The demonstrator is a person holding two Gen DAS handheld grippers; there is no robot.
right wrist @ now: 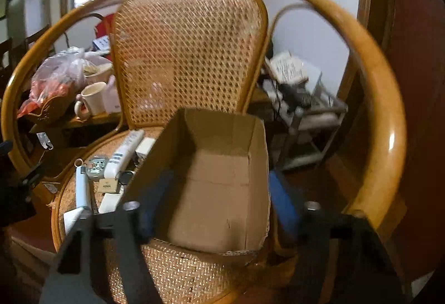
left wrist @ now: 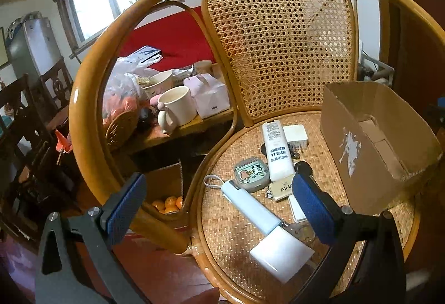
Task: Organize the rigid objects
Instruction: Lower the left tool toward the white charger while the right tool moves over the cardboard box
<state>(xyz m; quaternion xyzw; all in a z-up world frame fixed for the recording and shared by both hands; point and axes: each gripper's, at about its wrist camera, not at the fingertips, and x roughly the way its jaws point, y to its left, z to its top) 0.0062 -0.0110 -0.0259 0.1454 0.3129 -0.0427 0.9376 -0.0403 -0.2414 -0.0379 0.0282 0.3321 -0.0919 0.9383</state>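
On the woven chair seat (left wrist: 236, 223) lie a white remote (left wrist: 276, 149), a white charger block (left wrist: 296, 135), a cartoon-print case (left wrist: 250, 173), a tan tag (left wrist: 282, 190), a pale blue stick with a white head (left wrist: 256, 209) and keys. An empty open cardboard box (left wrist: 370, 142) stands at the seat's right. My left gripper (left wrist: 219, 209) is open, empty, above the blue stick. In the right wrist view my right gripper (right wrist: 219, 201) is open, its fingers astride the cardboard box (right wrist: 217, 192); the remote (right wrist: 125, 153) lies left of it.
The rattan chair's backrest (left wrist: 278, 39) and curved arm rail (left wrist: 91, 98) ring the seat. Behind on the left, a table holds a white mug (left wrist: 176, 109), bowl, bags and a tissue box. Oranges (left wrist: 168, 203) sit in a box below. A metal rack (right wrist: 306, 109) stands right.
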